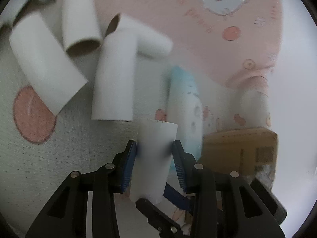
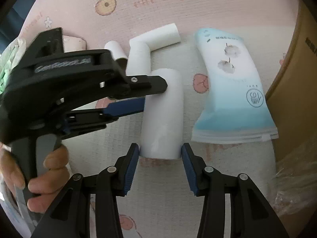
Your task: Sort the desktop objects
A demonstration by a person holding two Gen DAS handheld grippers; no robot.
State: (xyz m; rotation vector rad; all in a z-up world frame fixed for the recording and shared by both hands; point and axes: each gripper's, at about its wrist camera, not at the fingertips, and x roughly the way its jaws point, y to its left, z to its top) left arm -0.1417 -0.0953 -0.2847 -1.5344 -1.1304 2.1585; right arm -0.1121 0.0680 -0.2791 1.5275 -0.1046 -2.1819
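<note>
While both grippers flank white tube [image 2: 162, 115], pack [image 2: 233, 91] beside.

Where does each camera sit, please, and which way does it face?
Left wrist: on the left tongs, facing down along them at the white tube they clasp, with loose tubes beyond; only tongs show.
Right wrist: on the right tongs, facing down at that tube's near end, which they clasp; the left hand shows.
Shared: the white tube, the blue packet, the printed mat.
</note>
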